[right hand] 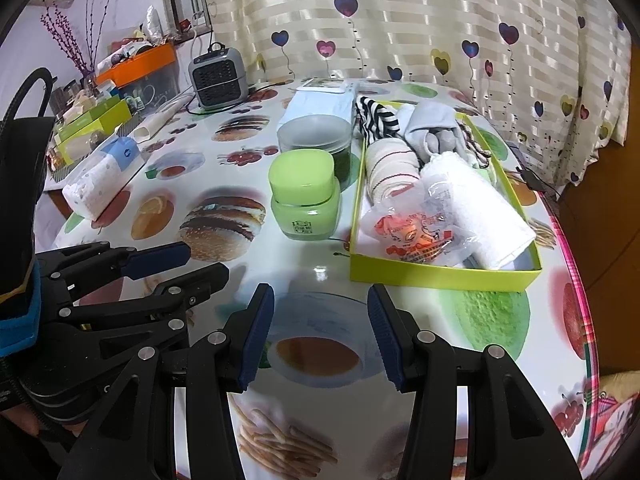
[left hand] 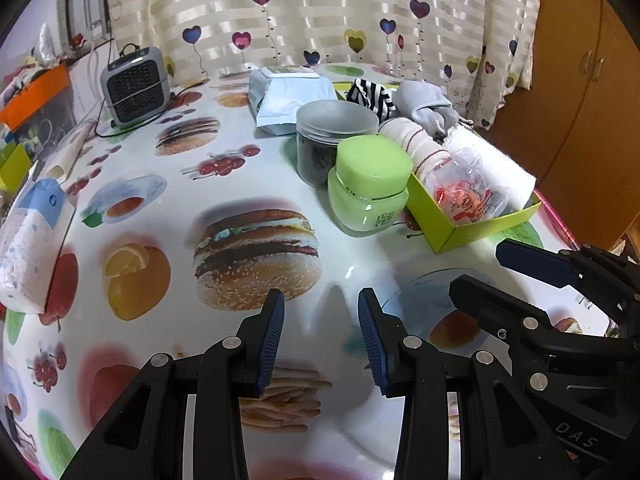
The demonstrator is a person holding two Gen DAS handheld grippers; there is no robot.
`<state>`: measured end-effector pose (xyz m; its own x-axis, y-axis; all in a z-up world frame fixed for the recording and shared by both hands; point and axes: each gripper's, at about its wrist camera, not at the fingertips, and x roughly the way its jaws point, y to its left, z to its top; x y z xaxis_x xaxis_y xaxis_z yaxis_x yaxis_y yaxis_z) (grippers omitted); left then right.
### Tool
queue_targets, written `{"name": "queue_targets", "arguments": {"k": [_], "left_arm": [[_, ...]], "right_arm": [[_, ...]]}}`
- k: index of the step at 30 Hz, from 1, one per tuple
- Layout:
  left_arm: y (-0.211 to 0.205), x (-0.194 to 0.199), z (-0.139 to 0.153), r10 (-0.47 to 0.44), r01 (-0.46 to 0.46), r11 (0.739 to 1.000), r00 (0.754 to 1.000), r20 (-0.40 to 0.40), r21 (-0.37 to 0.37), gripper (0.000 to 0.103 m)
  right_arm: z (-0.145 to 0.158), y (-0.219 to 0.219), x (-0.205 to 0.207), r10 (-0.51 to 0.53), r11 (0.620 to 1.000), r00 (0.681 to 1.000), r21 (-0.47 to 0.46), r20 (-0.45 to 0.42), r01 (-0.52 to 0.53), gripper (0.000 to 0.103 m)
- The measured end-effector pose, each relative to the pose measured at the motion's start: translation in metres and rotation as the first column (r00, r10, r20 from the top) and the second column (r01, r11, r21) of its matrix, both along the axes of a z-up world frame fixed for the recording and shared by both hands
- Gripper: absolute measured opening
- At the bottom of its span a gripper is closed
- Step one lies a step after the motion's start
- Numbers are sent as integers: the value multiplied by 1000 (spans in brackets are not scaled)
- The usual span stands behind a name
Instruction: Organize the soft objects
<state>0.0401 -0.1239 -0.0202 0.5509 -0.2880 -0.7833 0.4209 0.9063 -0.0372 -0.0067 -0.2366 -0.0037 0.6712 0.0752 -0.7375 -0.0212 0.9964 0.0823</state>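
Note:
A lime-green open box (right hand: 440, 274) (left hand: 472, 236) sits on the table ahead and to the right. It holds a rolled white towel (right hand: 480, 208), a cream rolled cloth with red stripes (right hand: 390, 164), grey socks (right hand: 432, 132), a black-and-white striped cloth (right hand: 376, 118) and a crinkled plastic bag with red print (right hand: 416, 232). My left gripper (left hand: 321, 340) is open and empty above the tablecloth. My right gripper (right hand: 321, 336) is open and empty, just in front of the box. Each gripper shows in the other's view, the right one (left hand: 516, 280) and the left one (right hand: 188, 264).
A green jar (right hand: 304, 196) and a clear jar with dark contents (right hand: 316, 140) stand left of the box. A pale blue pouch (right hand: 320, 104) lies behind them. A small grey heater (right hand: 218, 76), a tissue pack (right hand: 100, 180) and cluttered boxes (right hand: 100, 116) are at the left. The table edge (right hand: 576, 280) curves at the right.

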Motion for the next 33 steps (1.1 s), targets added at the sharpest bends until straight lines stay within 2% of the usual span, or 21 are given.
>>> {"name": "queue_targets", "arguments": {"k": [33], "left_arm": [[-21,-5,8,-52,52,999,999,7,-3,37]], "right_arm": [[7,-16,-9,-50,999,999,-10,12,50,50]]}}
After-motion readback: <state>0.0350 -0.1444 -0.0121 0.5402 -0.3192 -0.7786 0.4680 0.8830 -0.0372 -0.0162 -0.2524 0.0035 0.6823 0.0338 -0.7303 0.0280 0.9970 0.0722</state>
